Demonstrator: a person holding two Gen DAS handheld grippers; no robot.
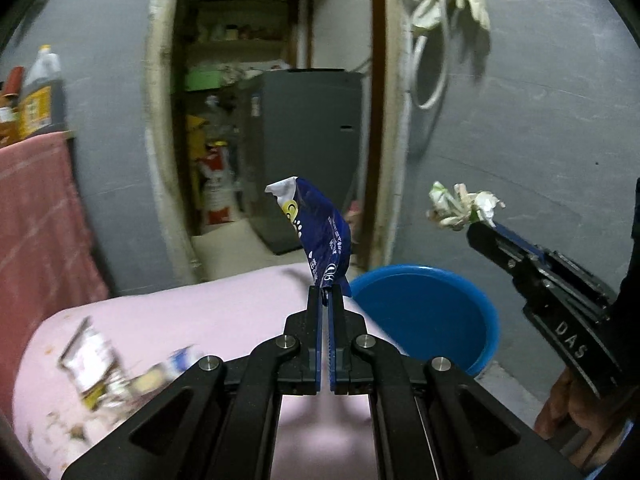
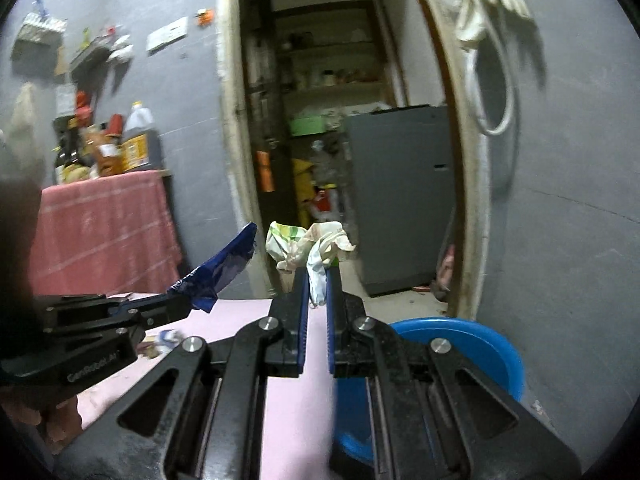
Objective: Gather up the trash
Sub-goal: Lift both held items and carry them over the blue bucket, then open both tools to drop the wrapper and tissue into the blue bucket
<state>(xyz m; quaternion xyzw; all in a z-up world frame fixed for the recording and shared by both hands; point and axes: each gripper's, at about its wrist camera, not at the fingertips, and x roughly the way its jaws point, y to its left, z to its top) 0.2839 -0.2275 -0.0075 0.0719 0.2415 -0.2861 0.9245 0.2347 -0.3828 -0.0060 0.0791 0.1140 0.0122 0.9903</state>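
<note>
My left gripper [image 1: 325, 290] is shut on a blue snack wrapper [image 1: 320, 232] and holds it up over the far edge of the pink table [image 1: 224, 316]. It also shows at the left of the right wrist view [image 2: 182, 304] with the blue snack wrapper [image 2: 224, 268]. My right gripper [image 2: 318, 276] is shut on a crumpled white and green paper wad [image 2: 308, 246]. In the left wrist view the right gripper [image 1: 482, 228] holds the paper wad [image 1: 460, 208] above and beyond a blue bucket [image 1: 432, 312]. The blue bucket [image 2: 480, 352] stands on the floor by the table.
More wrappers [image 1: 104, 368] and crumbs lie on the pink table at the left. A red cloth [image 1: 40, 220] hangs over a shelf with bottles [image 1: 40, 92]. An open doorway [image 1: 272, 120] shows a grey fridge [image 1: 308, 152]. A hose and a cloth hang on the grey wall [image 1: 448, 20].
</note>
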